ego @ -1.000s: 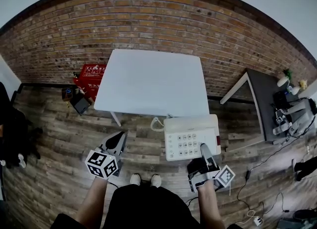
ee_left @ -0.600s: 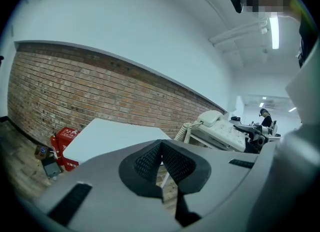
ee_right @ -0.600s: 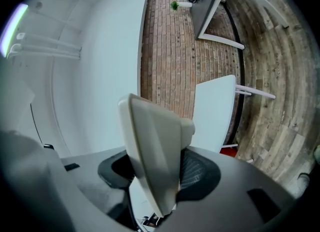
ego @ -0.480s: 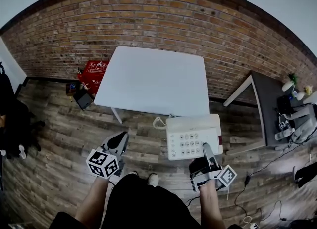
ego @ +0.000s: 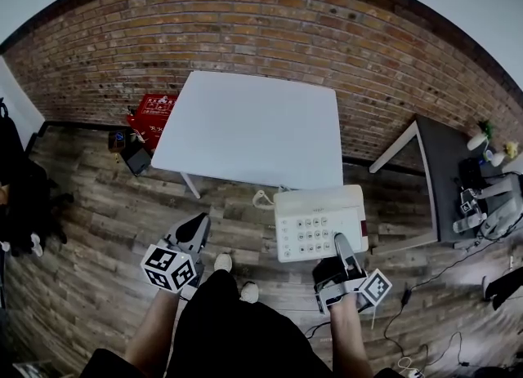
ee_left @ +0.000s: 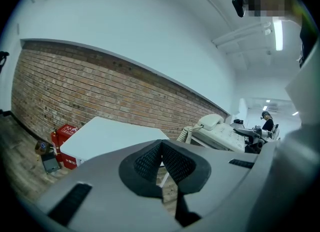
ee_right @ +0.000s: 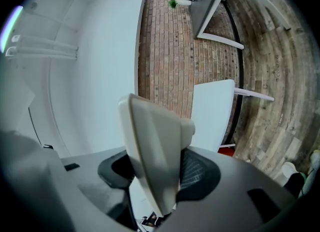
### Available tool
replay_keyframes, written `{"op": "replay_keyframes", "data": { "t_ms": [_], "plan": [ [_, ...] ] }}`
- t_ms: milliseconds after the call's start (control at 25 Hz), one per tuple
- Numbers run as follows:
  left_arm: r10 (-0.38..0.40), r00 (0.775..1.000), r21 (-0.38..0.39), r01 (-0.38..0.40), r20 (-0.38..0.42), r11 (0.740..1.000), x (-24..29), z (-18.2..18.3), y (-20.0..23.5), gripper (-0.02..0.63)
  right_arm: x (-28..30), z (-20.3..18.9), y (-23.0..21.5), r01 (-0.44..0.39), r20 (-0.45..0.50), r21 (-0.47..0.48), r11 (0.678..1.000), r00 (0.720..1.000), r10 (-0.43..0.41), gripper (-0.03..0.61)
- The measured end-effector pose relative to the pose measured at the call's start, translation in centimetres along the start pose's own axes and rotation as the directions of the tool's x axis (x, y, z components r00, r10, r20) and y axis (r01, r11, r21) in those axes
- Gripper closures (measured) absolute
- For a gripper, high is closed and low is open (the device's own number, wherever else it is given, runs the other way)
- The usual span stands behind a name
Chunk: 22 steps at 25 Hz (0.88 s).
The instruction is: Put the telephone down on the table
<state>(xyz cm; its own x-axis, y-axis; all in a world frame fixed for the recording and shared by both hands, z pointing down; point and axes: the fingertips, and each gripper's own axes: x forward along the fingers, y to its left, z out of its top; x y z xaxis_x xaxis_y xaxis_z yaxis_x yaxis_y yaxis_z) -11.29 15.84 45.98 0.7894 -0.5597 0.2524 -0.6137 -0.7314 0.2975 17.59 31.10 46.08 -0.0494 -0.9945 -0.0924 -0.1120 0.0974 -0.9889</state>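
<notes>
Cream telephone mid-carry, gripped by fingers of my right gripper, left gripper closed empty; next, forward and down onto desk.

left claw: jaws together, empty | right claw: clamped on telephone edge

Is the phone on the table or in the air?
In the air: the right hand-held gripper grips the telephone over the floor, short of the table.

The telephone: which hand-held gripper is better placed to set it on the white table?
Right: the right hand-held gripper grips the telephone near the table; the left hand-held gripper is shut, empty, off to the side.
</notes>
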Motion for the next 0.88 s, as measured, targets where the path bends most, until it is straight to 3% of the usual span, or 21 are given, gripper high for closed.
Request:
{"op": "replay_keyframes", "data": {
  "t_ms": [480,880],
  "plan": [
    [0.015,0.999,0.036,-0.013,-0.042,0.999,4.1,-0.2,2.6,0.601,4.3,0.5,-1.9,0.012,-0.019,0.013,1.000,1.000,-0.012,0.359],
    [-0.020,0.998,0.064,0.023,-0.054,0.998,11.3,3.7,8.1,0.601,12.2,2.0,-2.4,0.000,-0.021,-0.005,1.000,1.000,0.000,0.359]
  ]
}}
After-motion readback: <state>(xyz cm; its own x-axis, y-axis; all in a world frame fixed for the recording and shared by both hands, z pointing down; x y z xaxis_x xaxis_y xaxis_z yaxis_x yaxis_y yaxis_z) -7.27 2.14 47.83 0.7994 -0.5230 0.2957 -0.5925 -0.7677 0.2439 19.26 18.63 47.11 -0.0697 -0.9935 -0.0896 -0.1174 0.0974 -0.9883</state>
